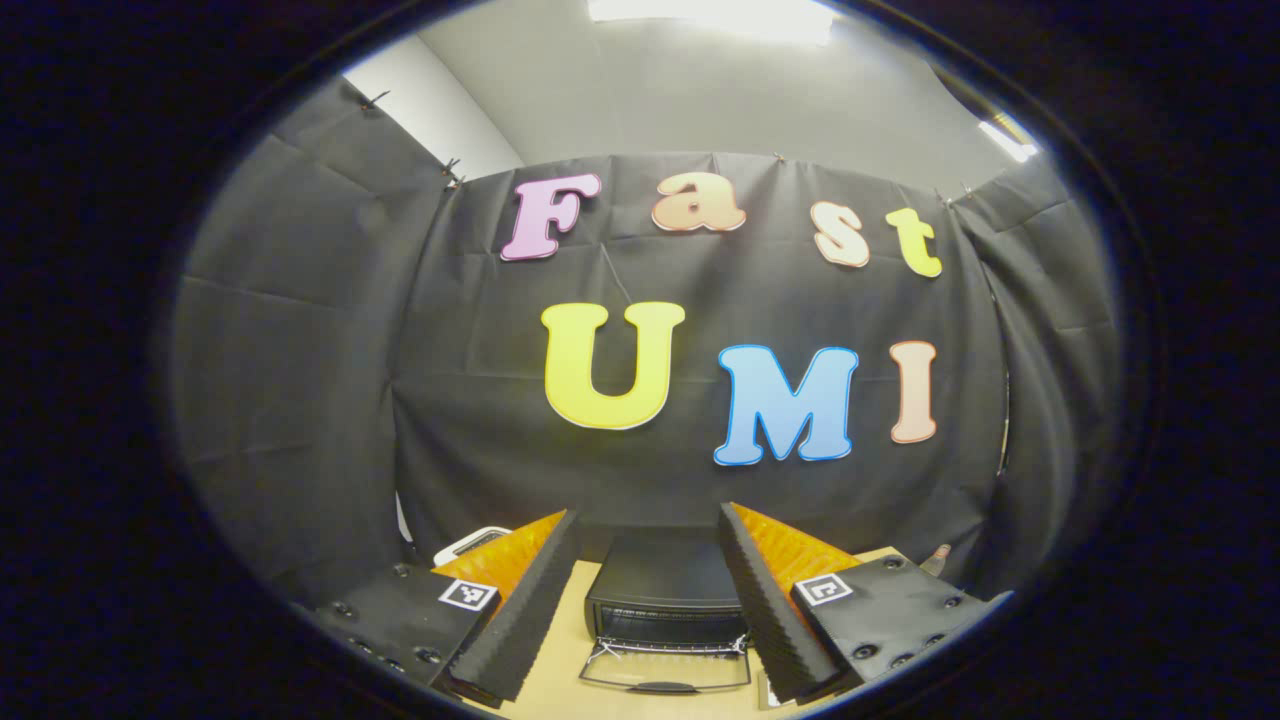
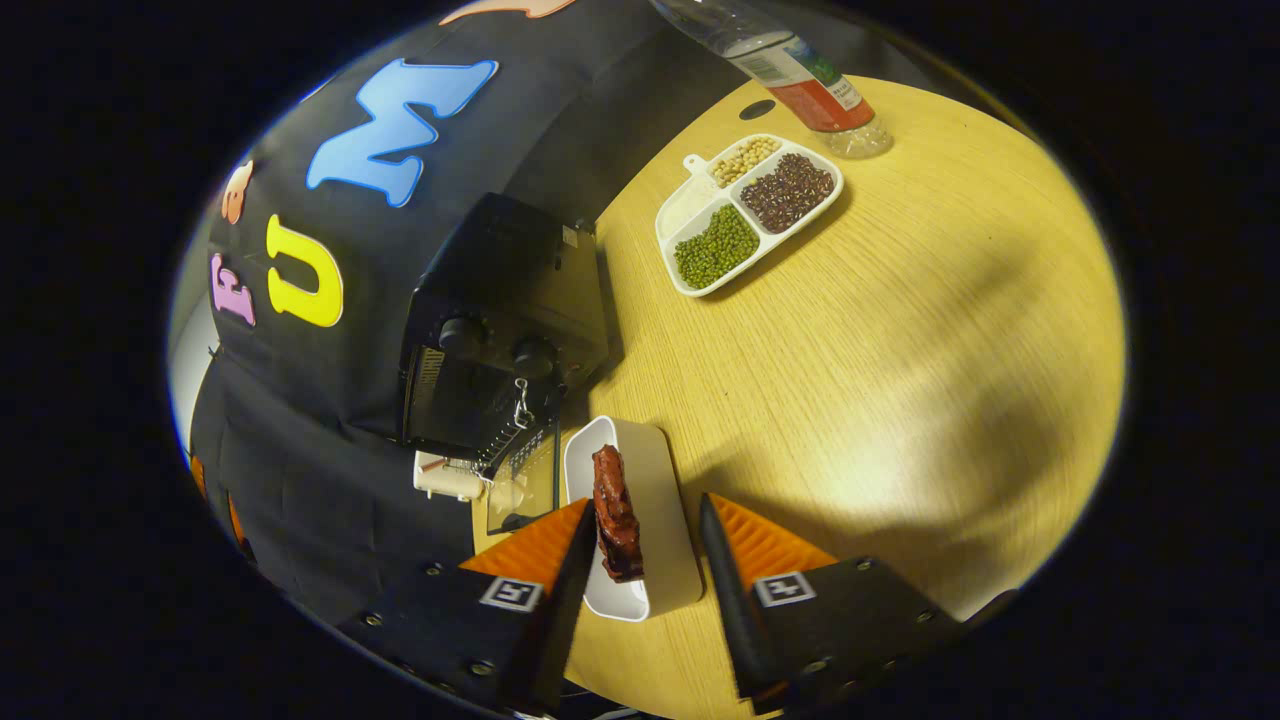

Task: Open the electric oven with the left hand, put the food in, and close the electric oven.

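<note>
I'm holding my left gripper [image 1: 648,590] up and wide open, nothing between its fingers, and I'm looking between them straight at the small black electric oven [image 1: 667,596] on the light wooden table [image 1: 560,670]. Its glass door [image 1: 665,668] is lying folded down flat toward me, the oven mouth open behind it.

In the right gripper view, my right gripper [image 2: 650,590] is spread open around the long white rectangular dish [image 2: 655,500], one finger on each side; I cannot tell whether either one is touching the rim. The dark red strip of meat [image 2: 612,512] is lying lengthwise in the dish, which is sitting on the table just beside the oven's open door. Farther off on the tabletop, a white divided tray [image 2: 748,212] is carrying green, dark red and pale beans in separate compartments, and a clear plastic bottle [image 2: 800,75] is standing just beyond it.
</note>
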{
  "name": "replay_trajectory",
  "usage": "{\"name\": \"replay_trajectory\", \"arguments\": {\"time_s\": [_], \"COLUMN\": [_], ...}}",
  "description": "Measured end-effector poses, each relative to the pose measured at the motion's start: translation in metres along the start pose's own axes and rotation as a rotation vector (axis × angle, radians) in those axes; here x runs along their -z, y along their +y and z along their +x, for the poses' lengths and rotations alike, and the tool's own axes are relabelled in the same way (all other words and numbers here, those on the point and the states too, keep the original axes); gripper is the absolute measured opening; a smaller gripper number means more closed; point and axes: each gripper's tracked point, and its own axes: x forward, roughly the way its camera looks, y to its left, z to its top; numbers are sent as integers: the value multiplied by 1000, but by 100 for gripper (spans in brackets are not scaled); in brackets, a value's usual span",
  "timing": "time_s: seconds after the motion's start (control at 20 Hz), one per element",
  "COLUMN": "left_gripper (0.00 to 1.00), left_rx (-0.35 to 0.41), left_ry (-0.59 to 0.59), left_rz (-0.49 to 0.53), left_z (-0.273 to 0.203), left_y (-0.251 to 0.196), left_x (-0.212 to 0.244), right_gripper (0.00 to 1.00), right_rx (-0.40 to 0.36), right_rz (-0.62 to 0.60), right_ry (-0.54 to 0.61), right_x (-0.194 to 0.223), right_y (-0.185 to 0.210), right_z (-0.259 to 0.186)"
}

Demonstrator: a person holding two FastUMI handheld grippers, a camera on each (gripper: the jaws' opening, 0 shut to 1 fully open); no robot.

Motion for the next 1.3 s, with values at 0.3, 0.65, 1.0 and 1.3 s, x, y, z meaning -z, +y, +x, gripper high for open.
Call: {"name": "replay_trajectory", "arguments": {"time_s": [0.3,0.65,1.0,1.3], "left_gripper": [97,89,89,89], "left_rx": [44,86,110,116], "left_ry": [-10,-22,-44,-43], "left_rz": [-12,-38,-58,-59], "left_z": [14,19,21,19], "left_y": [6,22,48,76], "left_x": [-4,-5,-10,-8], "right_gripper": [11,11,11,11], "right_rx": [14,-70,-222,-289], "right_rz": [3,19,76,94], "right_ry": [-40,-92,-160,-188], "right_x": [-6,-17,-25,-23], "right_y": [14,59,134,181], "right_z": [-6,-33,-45,-23]}}
